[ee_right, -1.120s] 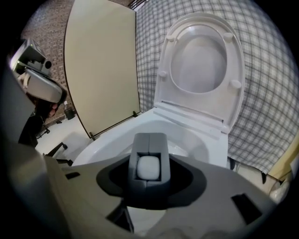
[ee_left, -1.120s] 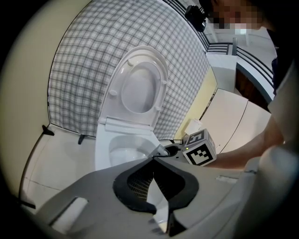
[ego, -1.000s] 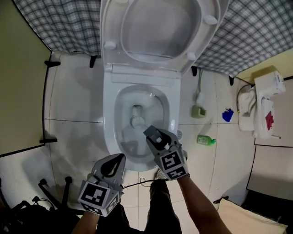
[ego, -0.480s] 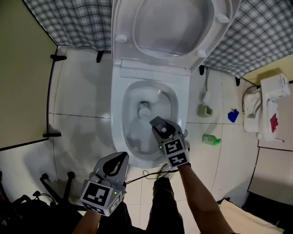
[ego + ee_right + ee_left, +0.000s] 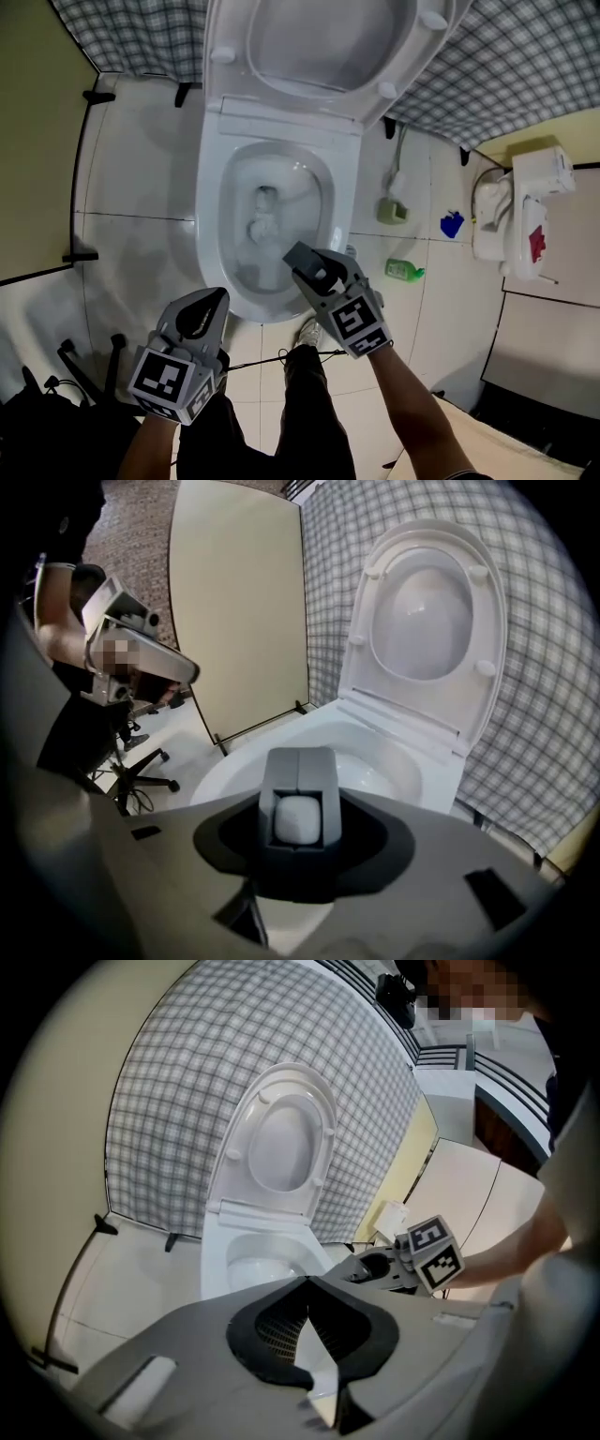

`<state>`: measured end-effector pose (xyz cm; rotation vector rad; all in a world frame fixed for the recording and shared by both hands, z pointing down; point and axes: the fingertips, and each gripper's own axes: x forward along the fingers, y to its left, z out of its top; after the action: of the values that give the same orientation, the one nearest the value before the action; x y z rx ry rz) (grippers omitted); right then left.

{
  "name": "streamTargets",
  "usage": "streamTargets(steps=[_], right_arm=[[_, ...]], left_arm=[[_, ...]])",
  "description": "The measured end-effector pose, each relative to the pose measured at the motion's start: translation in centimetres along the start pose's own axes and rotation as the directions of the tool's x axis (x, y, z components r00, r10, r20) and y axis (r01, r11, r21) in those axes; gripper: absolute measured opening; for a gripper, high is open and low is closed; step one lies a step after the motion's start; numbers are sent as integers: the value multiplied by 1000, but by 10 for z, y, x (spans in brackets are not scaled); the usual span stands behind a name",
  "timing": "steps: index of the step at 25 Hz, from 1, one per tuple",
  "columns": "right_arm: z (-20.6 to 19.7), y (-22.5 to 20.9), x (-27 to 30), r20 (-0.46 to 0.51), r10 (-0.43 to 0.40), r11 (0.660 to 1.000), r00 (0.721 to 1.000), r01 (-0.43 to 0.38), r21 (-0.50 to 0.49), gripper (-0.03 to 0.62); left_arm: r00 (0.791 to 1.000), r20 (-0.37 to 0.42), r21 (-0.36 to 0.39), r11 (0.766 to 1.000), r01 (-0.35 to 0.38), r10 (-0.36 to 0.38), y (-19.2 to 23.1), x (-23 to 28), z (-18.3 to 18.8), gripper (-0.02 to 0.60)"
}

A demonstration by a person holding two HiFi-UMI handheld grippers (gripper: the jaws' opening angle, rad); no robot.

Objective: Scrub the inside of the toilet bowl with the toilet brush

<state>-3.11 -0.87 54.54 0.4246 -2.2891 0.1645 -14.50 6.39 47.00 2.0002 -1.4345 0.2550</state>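
Two tools low in head view, at near end of toilet bowl [image 5: 208, 234]. Right tool [image 5: 311, 270] reaches over bowl's near right rim, clamped on toilet brush [image 5: 299, 819], which shows end-on as grey boxy handle with white face. Left tool [image 5: 305, 1283] nearer and further left, above floor tiles, tips pressed together, nothing between. Seat and lid [image 5: 314, 47] raised at far end. Green bottle [image 5: 403, 271] on floor right of bowl

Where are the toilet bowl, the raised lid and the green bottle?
toilet bowl [image 5: 208, 225]: head view, left rim.
raised lid [image 5: 314, 37]: head view, its middle.
green bottle [image 5: 402, 271]: head view, its body.
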Motion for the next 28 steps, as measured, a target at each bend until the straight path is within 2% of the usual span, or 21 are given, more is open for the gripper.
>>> streamTargets(steps=[7,10,16,28], right_arm=[[10,47,-69,11,140,990,990,-140,-14,201],[7,51,-89,-20,158,987,987,-158,-27,199],[-5,34,-97,-93,89,993,992,-95,-68,199],[-14,-8,4,-116,-32,999,993,28,-34,199]], left_arm=[[1000,2,3,1000,17,-17,-25,1,-4,-8],[1000,5,-3,1000,20,-20,-33,-1,-6,-8],[1000,10,-8,1000,19,-19,-31,-8,-10,-7],[1000,7,-10,1000,-25,25,-1,-23,-9,-8]])
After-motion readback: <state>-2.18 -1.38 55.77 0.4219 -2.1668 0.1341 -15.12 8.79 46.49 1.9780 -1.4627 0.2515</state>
